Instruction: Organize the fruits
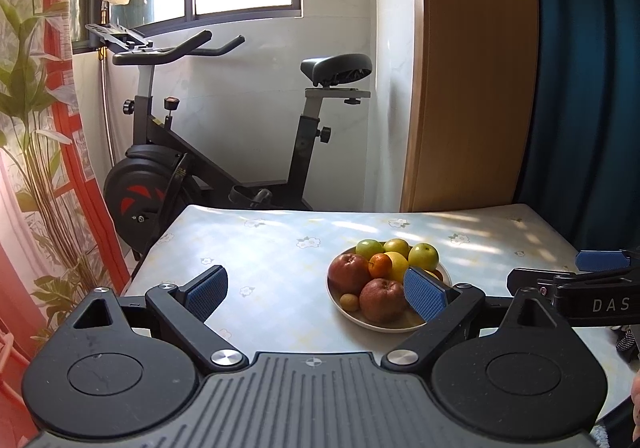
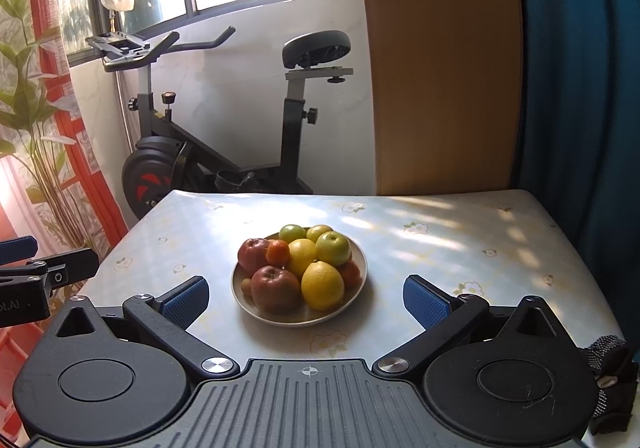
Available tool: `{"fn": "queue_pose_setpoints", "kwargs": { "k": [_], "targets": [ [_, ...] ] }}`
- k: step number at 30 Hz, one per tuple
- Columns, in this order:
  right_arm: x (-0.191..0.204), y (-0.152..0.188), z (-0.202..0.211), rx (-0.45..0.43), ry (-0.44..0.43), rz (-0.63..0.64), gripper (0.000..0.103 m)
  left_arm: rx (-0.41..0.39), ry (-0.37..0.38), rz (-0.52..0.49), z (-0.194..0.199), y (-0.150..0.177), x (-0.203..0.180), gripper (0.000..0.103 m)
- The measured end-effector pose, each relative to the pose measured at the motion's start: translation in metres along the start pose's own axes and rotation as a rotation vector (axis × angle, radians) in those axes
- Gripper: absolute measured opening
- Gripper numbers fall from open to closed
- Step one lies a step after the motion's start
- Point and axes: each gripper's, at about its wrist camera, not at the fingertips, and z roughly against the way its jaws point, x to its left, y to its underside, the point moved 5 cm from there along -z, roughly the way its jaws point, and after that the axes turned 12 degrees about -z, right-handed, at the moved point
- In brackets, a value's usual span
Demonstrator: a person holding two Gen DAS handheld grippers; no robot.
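Both grippers above near edge of table (image 2: 460, 232), fingers fwd. Left gripper (image 1: 316, 290): jaws wide apart, nothing between; its rt pad overlaps the plate (image 1: 394, 324) in view, contact can't be judged. Right gripper (image 2: 306, 300): jaws spread wide, empty, plate (image 2: 362, 268) centred ahead in the gap. Fruit all piled on plate: red apples (image 2: 275, 288), lemons (image 2: 322, 285), green apples (image 2: 333, 248), small orange (image 2: 278, 252); one small brownish fruit (image 2: 246, 286) at left rim, type unclear. Plate sits mid-table, bare cloth all round; widest free stretch to rt and far side. Exercise bike (image 2: 208, 151) beyond far-left edge, wooden panel (image 2: 436, 67) behind far edge.
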Motion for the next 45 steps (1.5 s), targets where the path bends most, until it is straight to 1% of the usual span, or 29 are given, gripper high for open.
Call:
{"fn": "queue_pose_setpoints", "kwargs": {
  "k": [45],
  "targets": [
    [-0.004,-0.0009,0.0002,-0.006,0.007,0.0,0.103,-0.022,0.001,-0.009,0.0058,-0.0018,-0.0051,0.096]
  ]
}}
